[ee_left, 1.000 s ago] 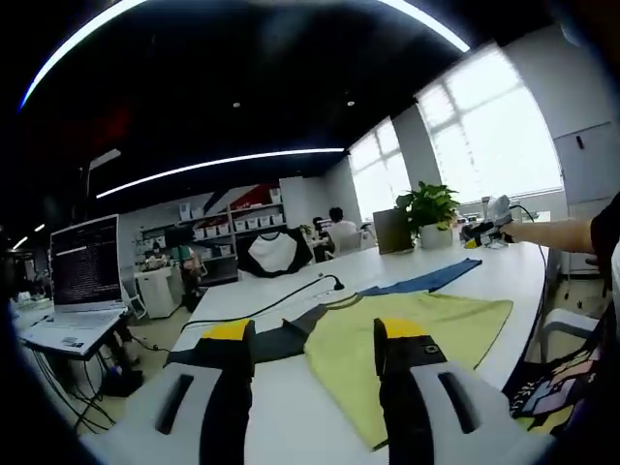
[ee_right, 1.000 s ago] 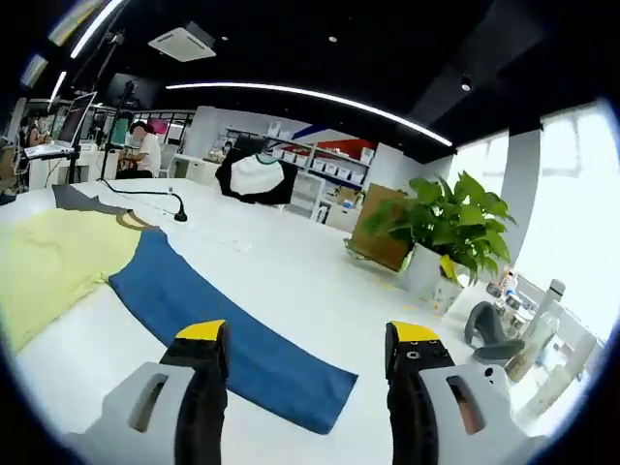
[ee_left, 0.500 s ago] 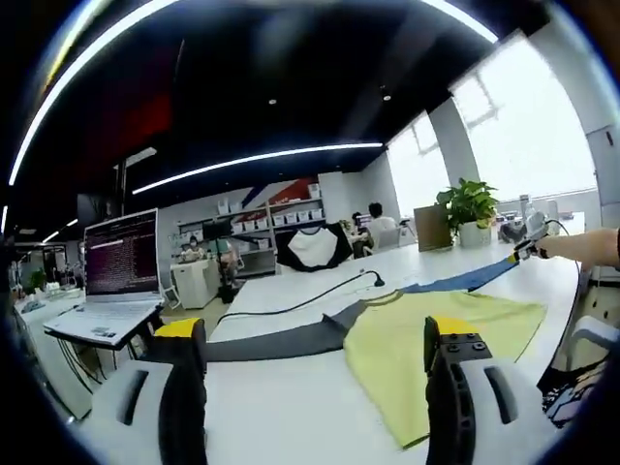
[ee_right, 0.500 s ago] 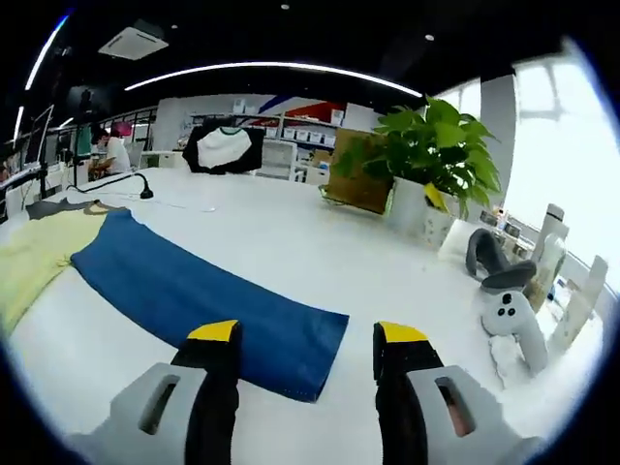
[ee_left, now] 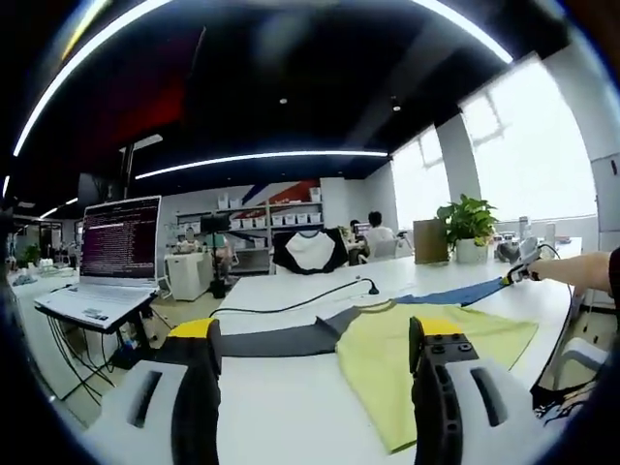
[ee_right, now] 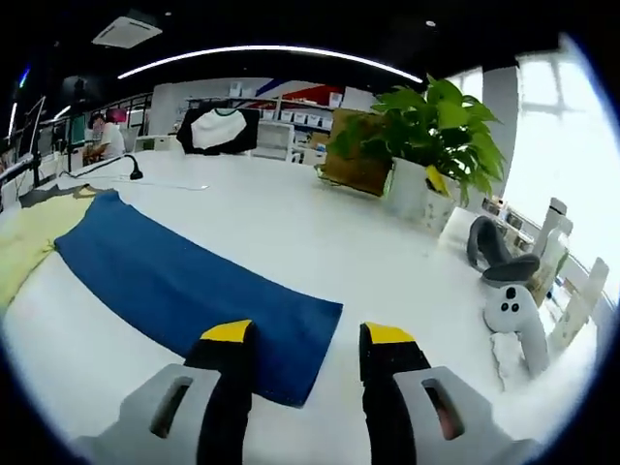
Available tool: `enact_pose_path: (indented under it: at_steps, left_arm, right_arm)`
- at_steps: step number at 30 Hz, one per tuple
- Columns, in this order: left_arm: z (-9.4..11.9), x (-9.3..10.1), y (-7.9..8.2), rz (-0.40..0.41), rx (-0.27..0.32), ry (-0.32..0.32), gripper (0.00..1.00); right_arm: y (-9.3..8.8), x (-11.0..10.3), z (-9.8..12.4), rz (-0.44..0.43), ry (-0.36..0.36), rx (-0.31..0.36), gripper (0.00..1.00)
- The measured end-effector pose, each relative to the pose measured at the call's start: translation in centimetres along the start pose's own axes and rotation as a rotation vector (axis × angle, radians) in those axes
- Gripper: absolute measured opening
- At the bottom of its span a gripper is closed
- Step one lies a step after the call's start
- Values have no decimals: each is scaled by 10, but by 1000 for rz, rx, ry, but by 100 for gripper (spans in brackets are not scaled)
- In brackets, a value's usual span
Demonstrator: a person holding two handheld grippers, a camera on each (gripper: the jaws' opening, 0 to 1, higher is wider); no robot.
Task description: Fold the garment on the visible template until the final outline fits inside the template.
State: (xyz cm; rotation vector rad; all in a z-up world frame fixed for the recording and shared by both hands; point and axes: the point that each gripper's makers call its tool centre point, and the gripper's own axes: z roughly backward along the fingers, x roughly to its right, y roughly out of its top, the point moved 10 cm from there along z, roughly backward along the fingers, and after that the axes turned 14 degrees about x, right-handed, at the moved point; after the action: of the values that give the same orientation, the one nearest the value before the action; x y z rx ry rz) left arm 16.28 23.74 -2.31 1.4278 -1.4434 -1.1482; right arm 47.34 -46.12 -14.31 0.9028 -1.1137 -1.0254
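Note:
A long-sleeved garment lies spread on the white table (ee_left: pixel 291 426). It has a yellow body (ee_left: pixel 426 354), a grey sleeve (ee_left: pixel 281 341) and a blue sleeve (ee_left: pixel 455 293). My left gripper (ee_left: pixel 315 339) is open, low over the near table edge, short of the grey sleeve and the yellow body. In the right gripper view the blue sleeve (ee_right: pixel 184 281) runs diagonally, and its cuff end lies just ahead of the gap of my open right gripper (ee_right: pixel 307 339). The yellow body (ee_right: pixel 19 257) shows at the far left. The right gripper (ee_left: pixel 523 263) also appears far off, held by a person's arm (ee_left: pixel 586 266).
An open laptop (ee_left: pixel 107 252) stands on a side desk at the left. A gooseneck microphone (ee_left: pixel 373 288) with its cable sits behind the garment. A potted plant (ee_right: pixel 426 136), a cardboard box (ee_right: pixel 354 165) and white handheld controllers (ee_right: pixel 509 310) stand at the table's right end.
My right gripper has closed in on the blue sleeve's cuff and its jaws have narrowed a little. The left jaws opened wider than a second ago; that view dropped lower.

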Motion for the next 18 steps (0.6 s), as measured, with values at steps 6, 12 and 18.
enact_pose_path:
  at_steps: [6, 12, 18]
  left_arm:
    - [2, -1, 3, 17, 16, -22, 81]
    - [4, -13, 2, 68, 48, -1, 79]
    - [4, -16, 0, 76, 34, -11, 80]
  right_arm:
    - [-6, -4, -8, -175, -26, 7, 30]
    - [-10, -7, -8, -233, -27, 36, 20]
    - [-9, -12, -14, -107, 11, 65, 1]
